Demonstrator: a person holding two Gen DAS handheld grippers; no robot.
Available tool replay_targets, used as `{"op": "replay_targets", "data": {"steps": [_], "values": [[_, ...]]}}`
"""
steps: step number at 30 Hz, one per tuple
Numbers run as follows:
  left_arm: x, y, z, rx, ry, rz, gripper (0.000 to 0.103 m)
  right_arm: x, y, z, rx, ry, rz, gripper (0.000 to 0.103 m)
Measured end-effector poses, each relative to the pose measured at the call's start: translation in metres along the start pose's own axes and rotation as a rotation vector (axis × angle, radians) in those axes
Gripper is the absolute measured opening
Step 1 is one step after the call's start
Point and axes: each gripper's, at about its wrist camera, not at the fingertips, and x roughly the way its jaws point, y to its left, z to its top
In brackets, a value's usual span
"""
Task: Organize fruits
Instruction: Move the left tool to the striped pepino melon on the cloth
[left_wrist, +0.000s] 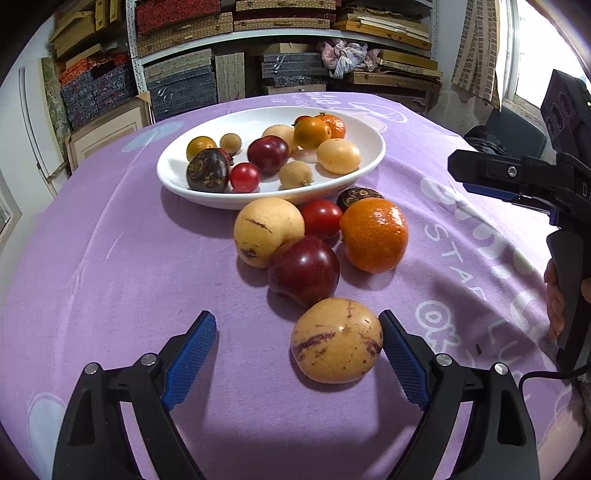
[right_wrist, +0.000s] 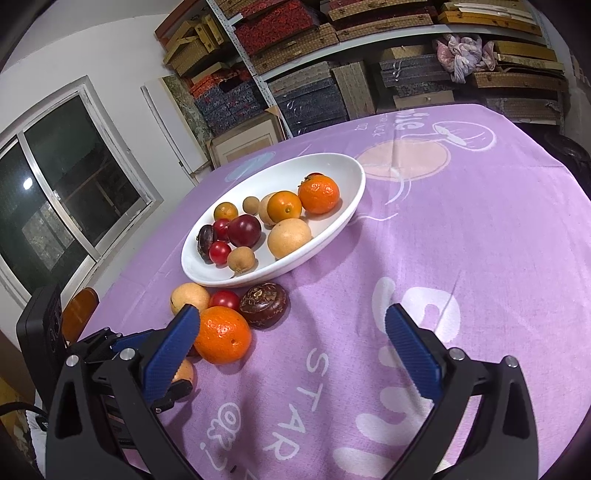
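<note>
A: Fruits first — how many lie outside the dish?

B: Six on the purple tablecloth (left_wrist: 110, 258). Nearest, a streaked pepino melon (left_wrist: 336, 339) sits between the wide-open fingers of the left gripper (left_wrist: 297, 354), beside the right pad, not clamped.

A: And beyond it?

B: A dark plum (left_wrist: 304, 269), a second pepino (left_wrist: 266, 229), a mandarin (left_wrist: 373, 234), a red tomato (left_wrist: 321, 218) and a mangosteen (left_wrist: 356, 195), clustered against the near rim of the white dish (left_wrist: 365, 162).

A: The right gripper (right_wrist: 291, 343)?

B: Spread wide, empty, over bare cloth. The dish holds about a dozen fruits, so roughly two-thirds looks done.
</note>
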Motion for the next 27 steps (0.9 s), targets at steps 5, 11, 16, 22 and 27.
{"op": "replay_targets", "data": {"steps": [5, 11, 16, 22, 27], "values": [[0.002, 0.036, -0.006, -0.086, 0.04, 0.075, 0.09, 0.002, 0.006, -0.002, -0.026, 0.007, 0.002, 0.099], [-0.016, 0.044, -0.022, -0.096, 0.023, 0.03, 0.09, 0.002, 0.007, -0.002, -0.035, 0.006, 0.002, 0.099], [-0.034, 0.038, -0.032, -0.085, -0.05, 0.007, 0.09, 0.004, 0.011, -0.004, -0.049, 0.012, 0.01, 0.099], [-0.034, 0.03, -0.028, -0.057, -0.063, -0.027, 0.087, 0.006, 0.017, -0.007, -0.076, 0.022, 0.009, 0.099], [-0.029, 0.025, -0.026, -0.045, -0.048, -0.062, 0.081, 0.007, 0.018, -0.008, -0.078, 0.022, 0.014, 0.099]]}}
